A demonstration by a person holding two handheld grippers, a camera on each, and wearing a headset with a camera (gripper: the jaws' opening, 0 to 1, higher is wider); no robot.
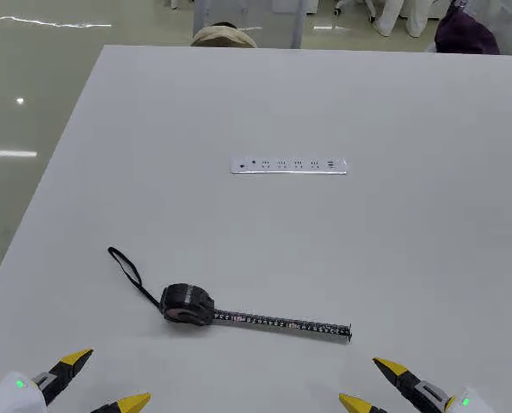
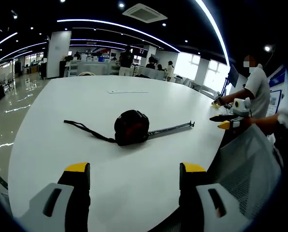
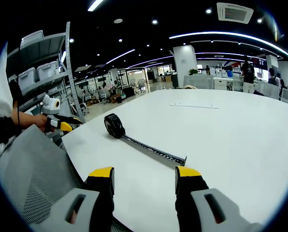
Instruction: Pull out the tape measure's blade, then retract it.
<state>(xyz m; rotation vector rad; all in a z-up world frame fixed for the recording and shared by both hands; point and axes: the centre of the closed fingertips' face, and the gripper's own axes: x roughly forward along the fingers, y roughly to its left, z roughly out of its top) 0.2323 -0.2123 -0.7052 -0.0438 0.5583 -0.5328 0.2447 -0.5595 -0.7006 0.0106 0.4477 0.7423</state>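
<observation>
No legible text; markings on tape measure blade (image 1: 281, 323) too small to read.

White power strip (image 1: 288, 165) lies flat on the pale counter (image 1: 428, 112), sockets facing up. Beyond the strip, just past the counter's far edge, a tan rounded shape (image 1: 224, 36) peeks up. Left of the strip, off the counter's side, glossy floor (image 1: 23, 120) catches bright light streaks. In the right gripper view, a metal shelf rack (image 3: 47, 72) with storage bins stands well left of the strip.
</observation>
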